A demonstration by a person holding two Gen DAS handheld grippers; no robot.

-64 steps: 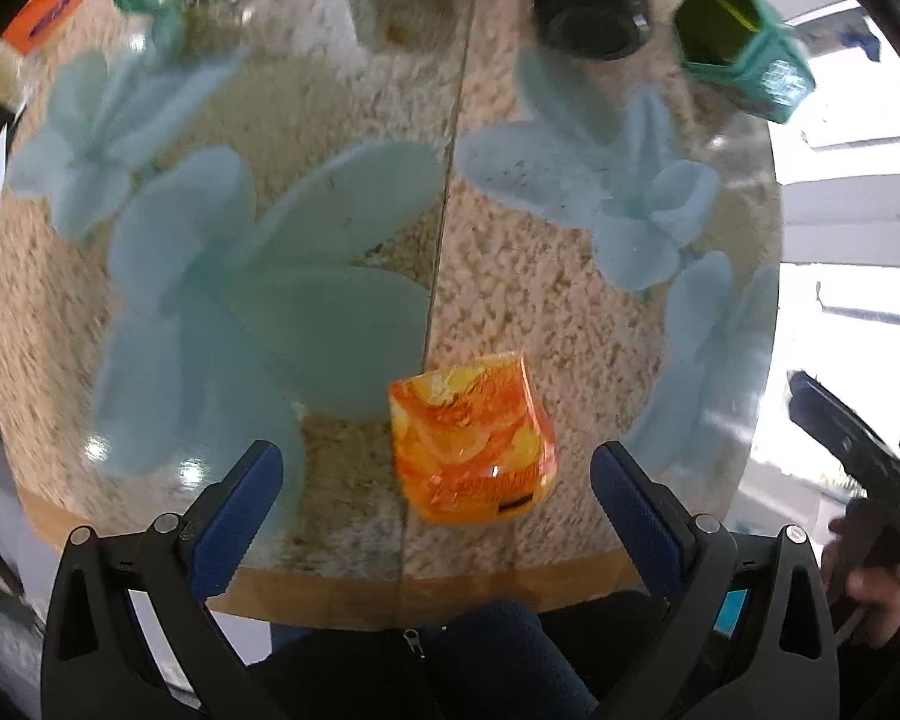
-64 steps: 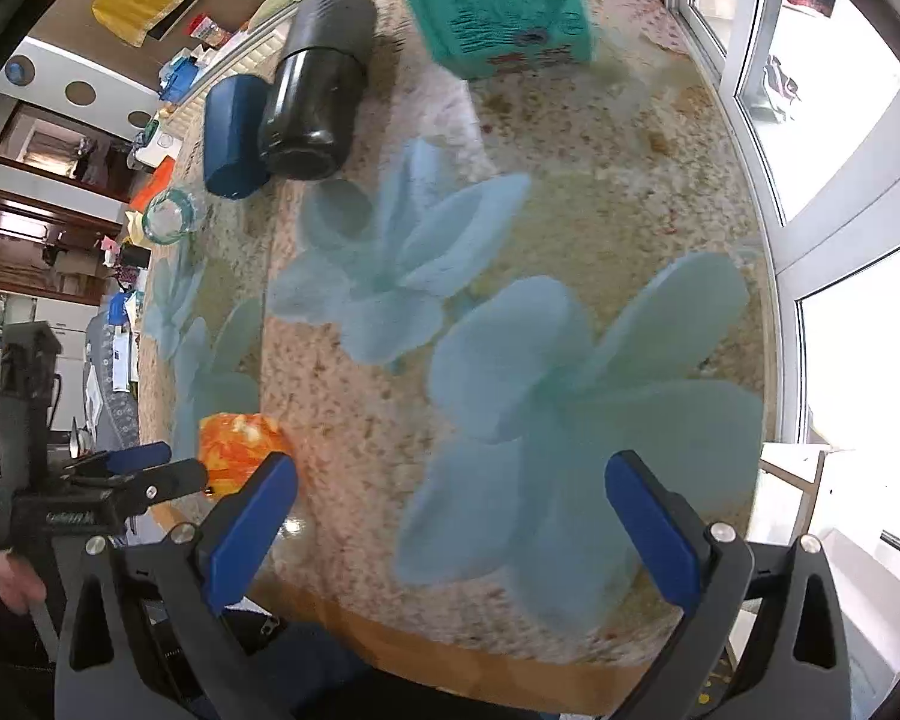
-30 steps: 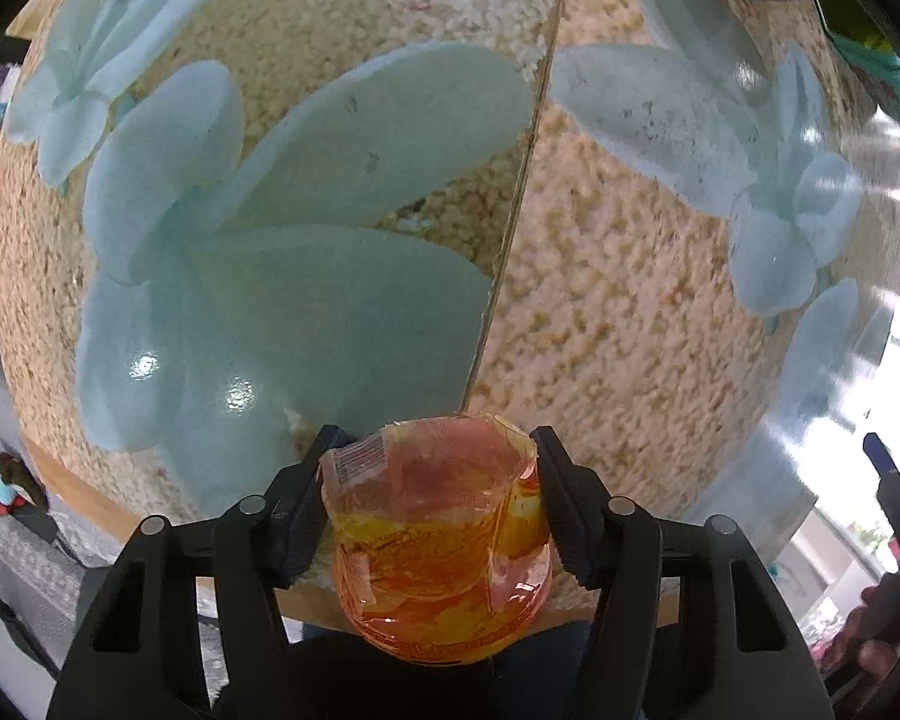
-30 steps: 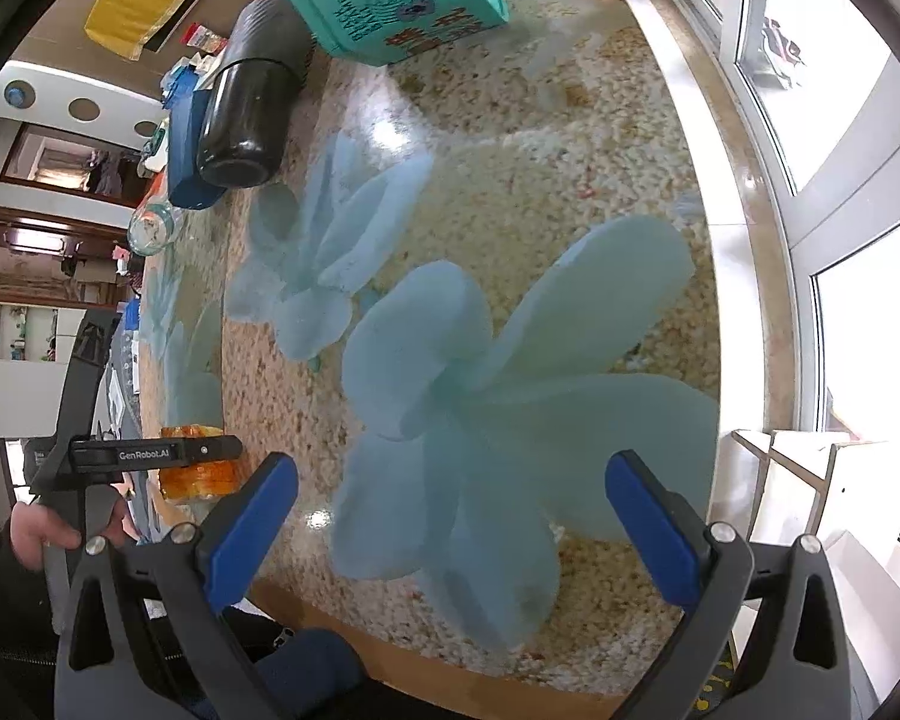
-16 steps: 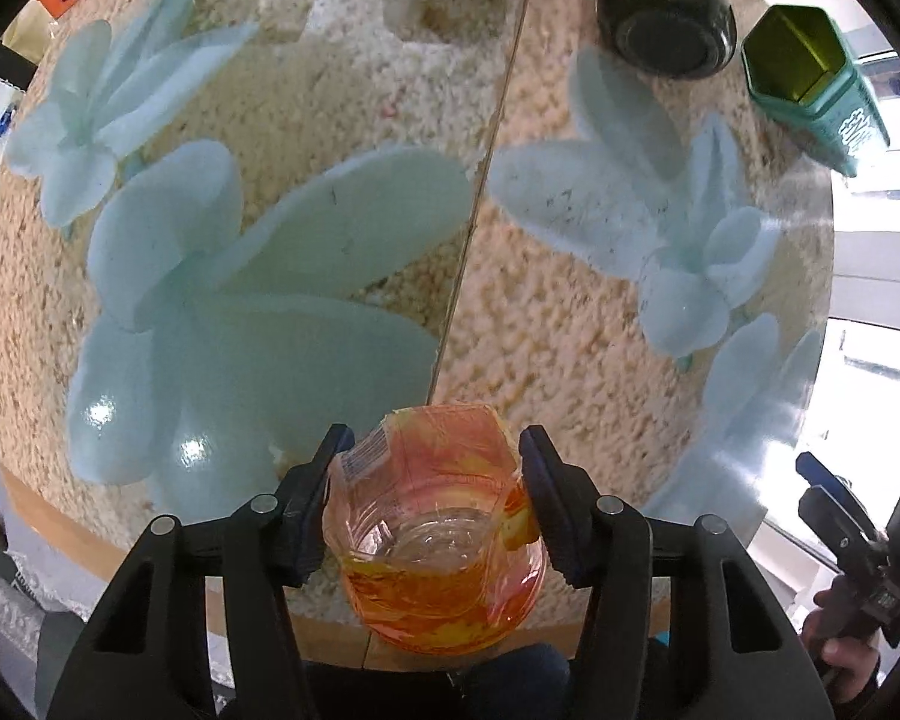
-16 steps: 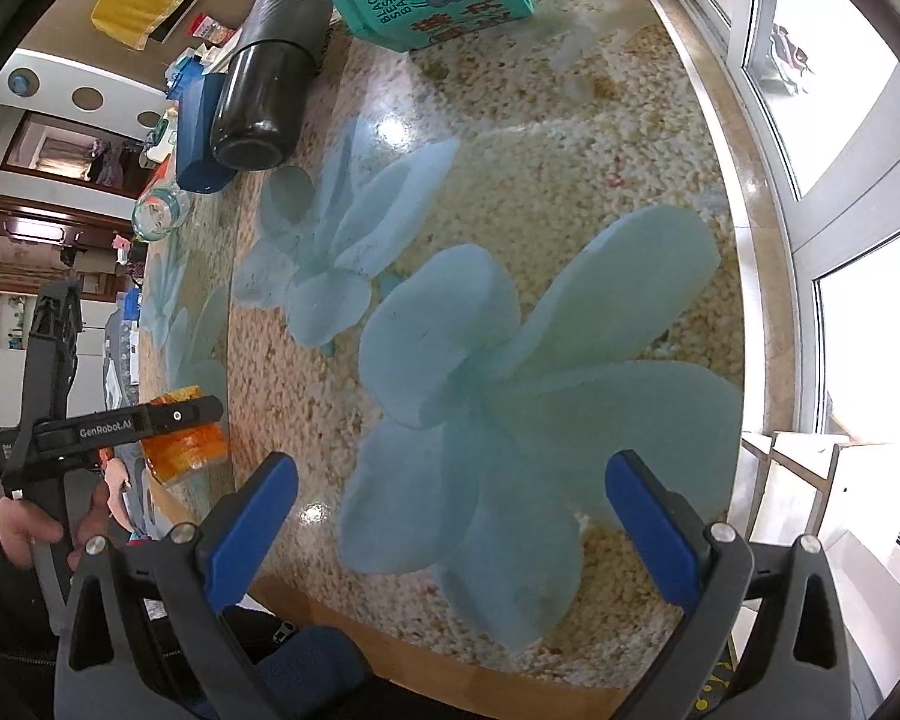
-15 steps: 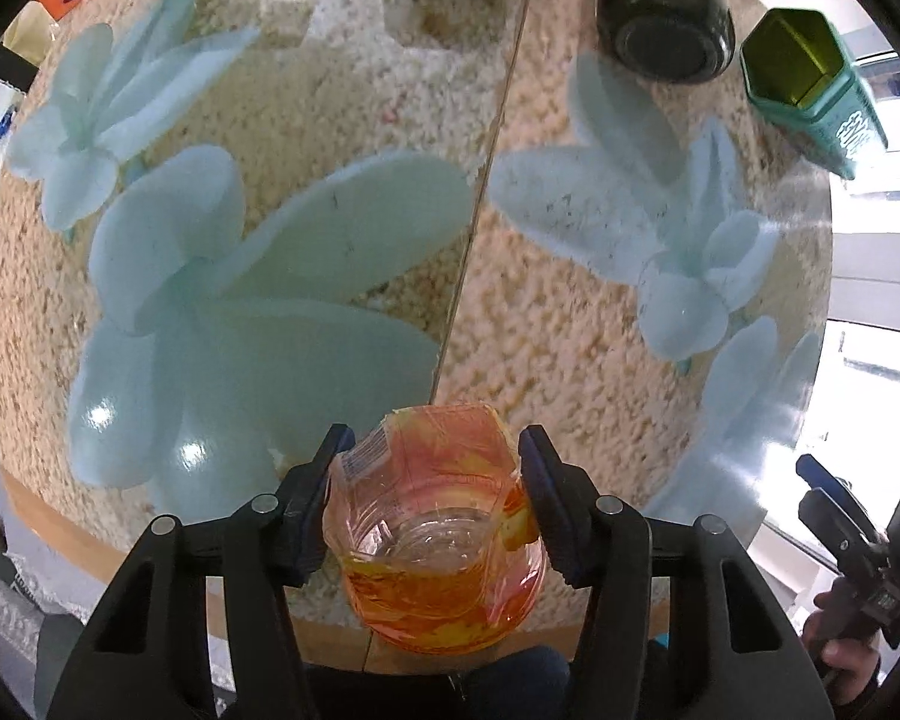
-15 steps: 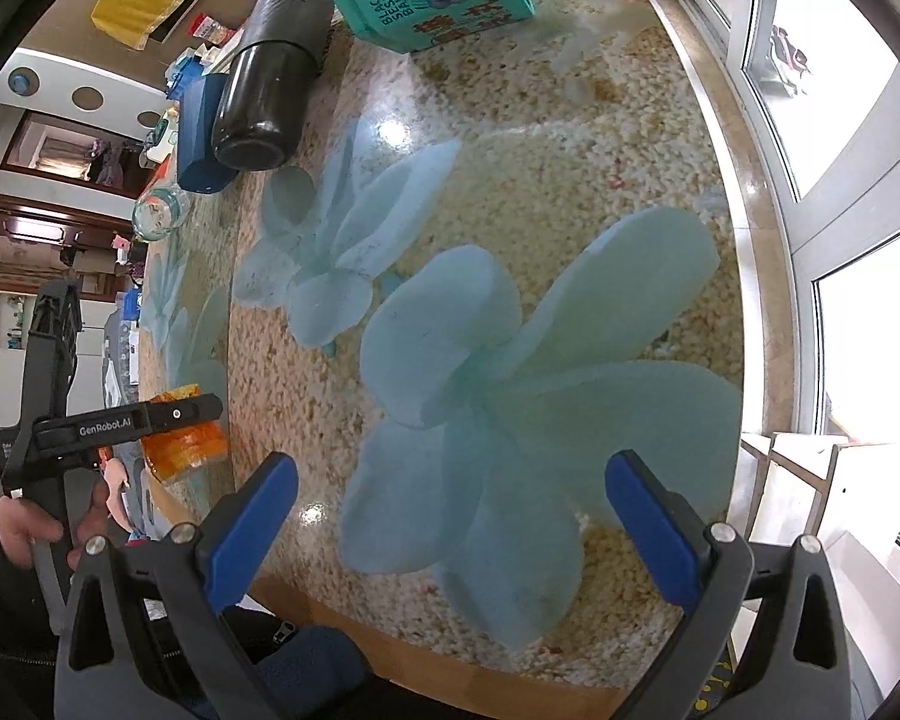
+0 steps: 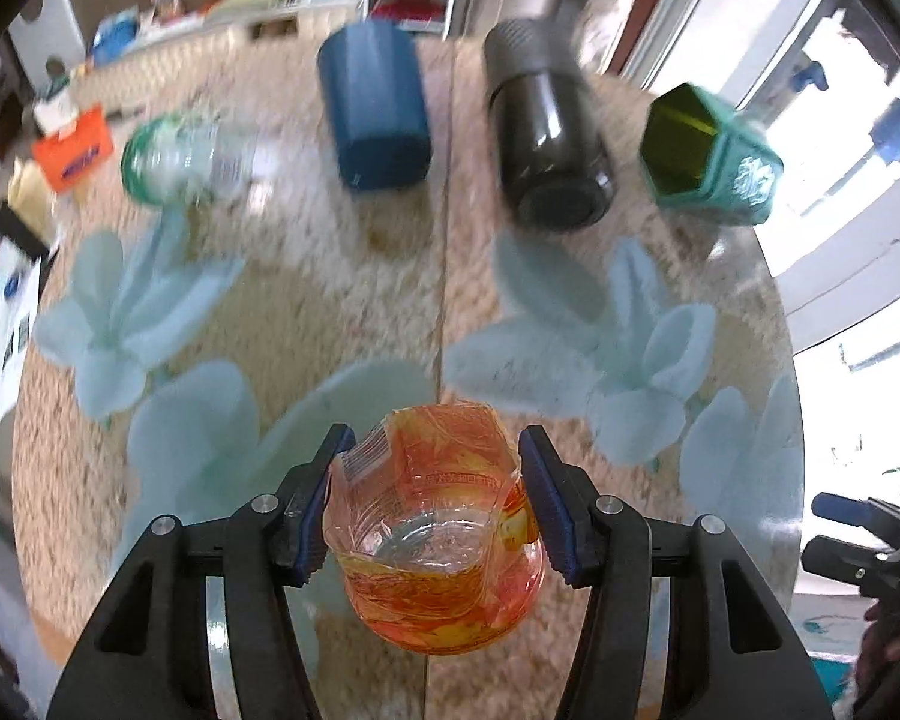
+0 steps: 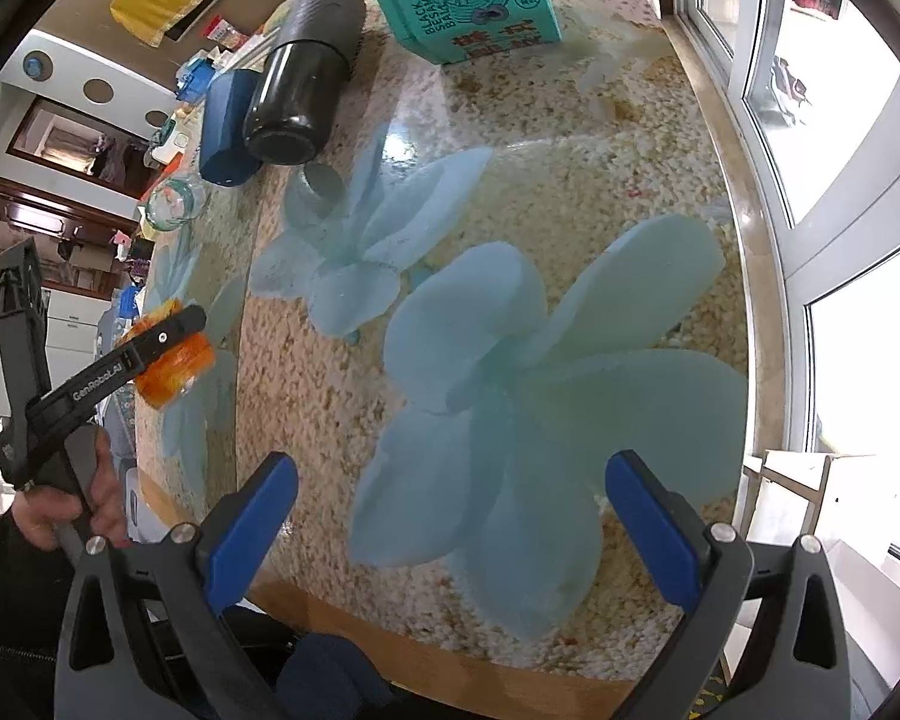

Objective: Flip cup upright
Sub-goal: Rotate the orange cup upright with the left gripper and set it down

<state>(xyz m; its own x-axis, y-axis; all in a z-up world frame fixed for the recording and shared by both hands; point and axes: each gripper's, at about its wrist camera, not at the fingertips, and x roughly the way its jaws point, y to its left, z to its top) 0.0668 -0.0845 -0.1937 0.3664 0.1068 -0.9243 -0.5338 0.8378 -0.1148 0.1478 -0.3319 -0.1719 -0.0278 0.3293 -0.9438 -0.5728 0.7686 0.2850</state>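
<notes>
Both jaws of the left gripper (image 9: 429, 498) press on the sides of the orange cup (image 9: 438, 546), which hangs in the air above the near edge of the table (image 9: 354, 312). Its open mouth faces the camera. To do this step well, finish the turn slowly, squeeze gently because the thin plastic bends, then lower it flat. Jaws of the right gripper (image 10: 450, 516) stand wide with nothing between them.
</notes>
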